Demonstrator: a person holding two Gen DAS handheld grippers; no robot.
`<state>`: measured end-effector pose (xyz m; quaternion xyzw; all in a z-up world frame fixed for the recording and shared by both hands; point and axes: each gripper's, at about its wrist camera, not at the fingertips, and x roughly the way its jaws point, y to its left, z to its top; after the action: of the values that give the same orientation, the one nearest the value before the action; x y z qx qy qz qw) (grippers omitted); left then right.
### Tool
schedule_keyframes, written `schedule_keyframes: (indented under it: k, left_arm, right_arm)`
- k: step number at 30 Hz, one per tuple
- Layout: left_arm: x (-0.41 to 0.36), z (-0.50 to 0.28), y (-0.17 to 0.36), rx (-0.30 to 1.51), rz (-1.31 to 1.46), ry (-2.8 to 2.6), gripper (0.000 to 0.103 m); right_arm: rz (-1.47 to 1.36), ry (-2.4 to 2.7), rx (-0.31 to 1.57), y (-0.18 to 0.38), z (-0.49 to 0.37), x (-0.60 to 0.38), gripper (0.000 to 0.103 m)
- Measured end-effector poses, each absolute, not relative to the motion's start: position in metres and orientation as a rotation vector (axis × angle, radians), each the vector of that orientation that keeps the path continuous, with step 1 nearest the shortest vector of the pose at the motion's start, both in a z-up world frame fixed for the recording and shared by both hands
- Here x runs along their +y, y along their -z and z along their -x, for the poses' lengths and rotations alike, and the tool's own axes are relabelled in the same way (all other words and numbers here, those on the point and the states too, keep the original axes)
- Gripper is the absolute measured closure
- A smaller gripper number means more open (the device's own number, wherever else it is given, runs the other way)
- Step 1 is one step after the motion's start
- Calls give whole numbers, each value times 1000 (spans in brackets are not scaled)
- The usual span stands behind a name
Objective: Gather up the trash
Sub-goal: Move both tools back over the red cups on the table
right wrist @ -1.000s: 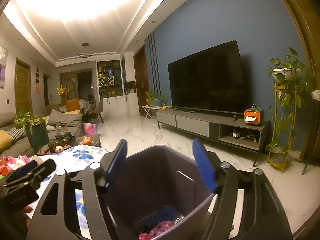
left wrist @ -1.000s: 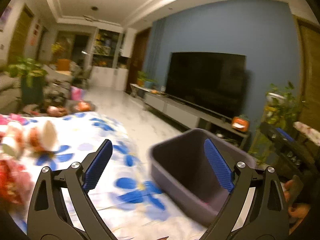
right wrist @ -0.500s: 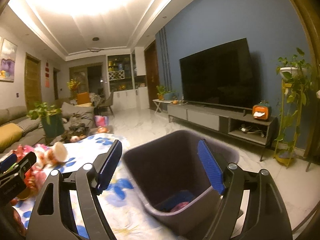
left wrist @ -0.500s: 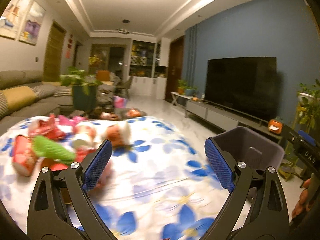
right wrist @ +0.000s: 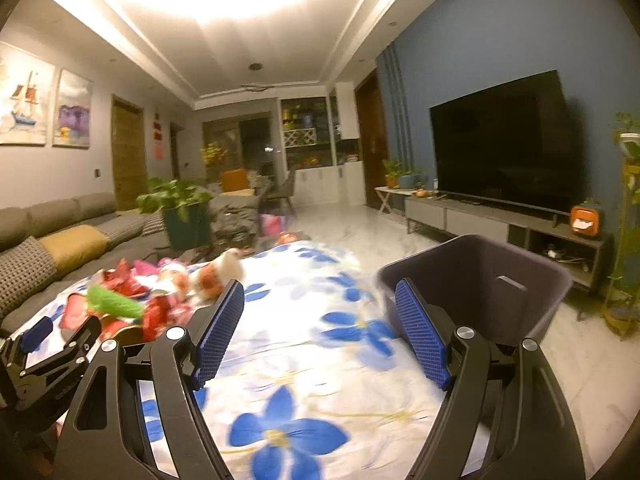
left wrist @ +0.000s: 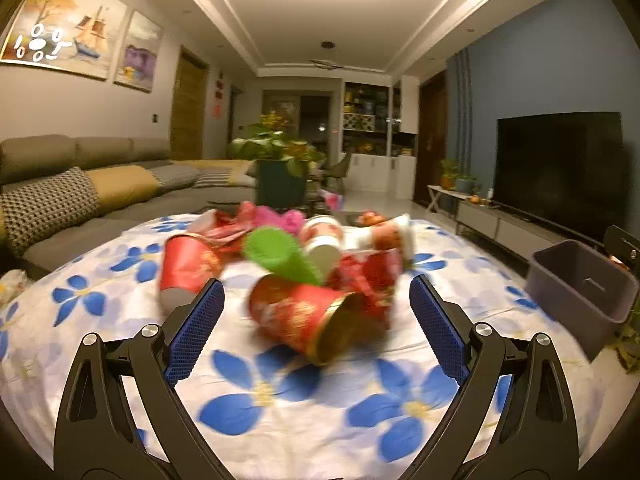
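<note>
A heap of trash lies on the flowered tablecloth [left wrist: 280, 392]: a red paper cup on its side [left wrist: 304, 320], a second red cup [left wrist: 188, 268], a green cup [left wrist: 280, 256], a white-and-red cup [left wrist: 324, 236] and crumpled red wrappers [left wrist: 372, 276]. My left gripper [left wrist: 316, 320] is open, its blue pads either side of the nearest red cup without touching it. The grey bin [left wrist: 580, 292] stands off the table's right edge. In the right wrist view my right gripper [right wrist: 320, 328] is open and empty above the cloth, with the bin [right wrist: 480, 280] ahead right and the trash heap [right wrist: 152, 300] at left.
A grey sofa with cushions [left wrist: 80, 200] runs along the left. A potted plant [left wrist: 280, 176] stands behind the table. The TV [right wrist: 500, 144] and its low cabinet [right wrist: 500, 224] line the blue wall at right, with marble floor [right wrist: 352, 232] between. A plant stand [right wrist: 628, 220] is far right.
Both grippers have swung left, away from the bin toward the trash heap. The left one now faces the cups up close; the bin has slid to the right in both views.
</note>
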<state>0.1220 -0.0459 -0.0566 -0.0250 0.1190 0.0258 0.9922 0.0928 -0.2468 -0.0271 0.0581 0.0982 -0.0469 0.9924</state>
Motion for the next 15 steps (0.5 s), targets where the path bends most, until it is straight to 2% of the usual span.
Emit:
schedule_keyframes:
  k: [12,15]
  left_arm:
    - [-33,-141,75,329,53,-63,11]
    - [-37,-152,79,374,45,-53,18]
  right_arm:
    - [-99,-5,235,34,-111,-201,27]
    - [-95,-16,242,37,-114,-198,27]
